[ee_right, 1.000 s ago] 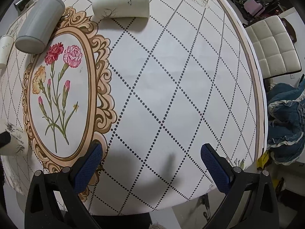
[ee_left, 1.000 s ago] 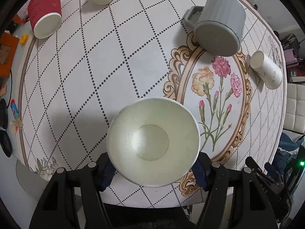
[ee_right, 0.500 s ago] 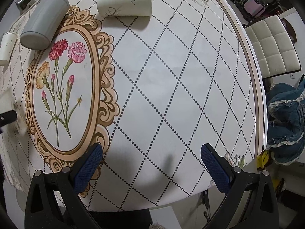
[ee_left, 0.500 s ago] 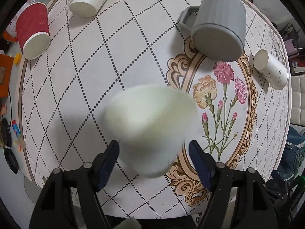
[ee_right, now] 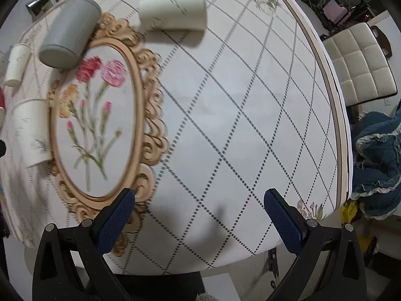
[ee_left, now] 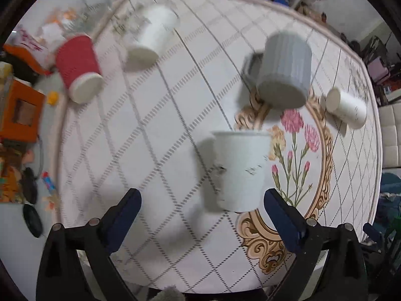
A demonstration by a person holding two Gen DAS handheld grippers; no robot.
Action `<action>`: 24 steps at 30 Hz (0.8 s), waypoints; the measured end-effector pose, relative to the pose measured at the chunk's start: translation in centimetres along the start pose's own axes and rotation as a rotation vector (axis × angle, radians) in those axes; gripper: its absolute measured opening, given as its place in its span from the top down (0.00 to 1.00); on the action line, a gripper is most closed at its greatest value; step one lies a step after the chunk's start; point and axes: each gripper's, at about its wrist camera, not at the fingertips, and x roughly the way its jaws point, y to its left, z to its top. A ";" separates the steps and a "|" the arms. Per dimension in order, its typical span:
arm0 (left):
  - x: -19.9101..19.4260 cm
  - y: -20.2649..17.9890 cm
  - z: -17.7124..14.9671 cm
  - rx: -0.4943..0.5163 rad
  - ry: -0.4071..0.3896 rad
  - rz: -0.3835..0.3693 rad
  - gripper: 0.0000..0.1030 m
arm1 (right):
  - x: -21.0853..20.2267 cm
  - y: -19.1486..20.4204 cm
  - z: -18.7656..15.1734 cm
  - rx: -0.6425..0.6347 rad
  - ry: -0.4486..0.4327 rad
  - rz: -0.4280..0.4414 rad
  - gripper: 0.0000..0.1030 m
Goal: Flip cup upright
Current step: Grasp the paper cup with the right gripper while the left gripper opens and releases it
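A white paper cup (ee_left: 241,170) stands upright on the patterned tablecloth, mouth up, just ahead of my left gripper (ee_left: 201,210). The left gripper is open and empty; the cup stands toward its right finger, apart from both. The same cup shows at the left edge of the right wrist view (ee_right: 31,135). My right gripper (ee_right: 199,212) is open and empty above the table's near right part.
A grey ribbed mug (ee_left: 284,71) lies on its side. White paper cups lie on their sides at the back (ee_left: 151,39) and right (ee_left: 347,106). A red ribbed cup (ee_left: 77,67) lies near the left edge. Clutter sits left of the table. A white chair (ee_right: 358,65) stands right.
The left gripper held the white cup with its mouth facing the camera; it turned the cup, let go and drew back. The cup now stands upright. The right gripper barely shifted.
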 end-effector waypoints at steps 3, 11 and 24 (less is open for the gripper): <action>-2.6 2.8 0.7 -0.031 -0.074 0.062 0.02 | -2.2 1.4 0.7 -0.028 -0.035 0.041 0.00; -2.6 8.6 0.0 -0.106 -0.153 0.261 0.02 | -6.0 9.6 3.3 -0.145 -0.080 0.135 0.00; 4.7 13.4 0.3 -0.133 -0.028 0.235 0.02 | -1.2 23.6 6.4 -0.242 0.032 0.150 0.20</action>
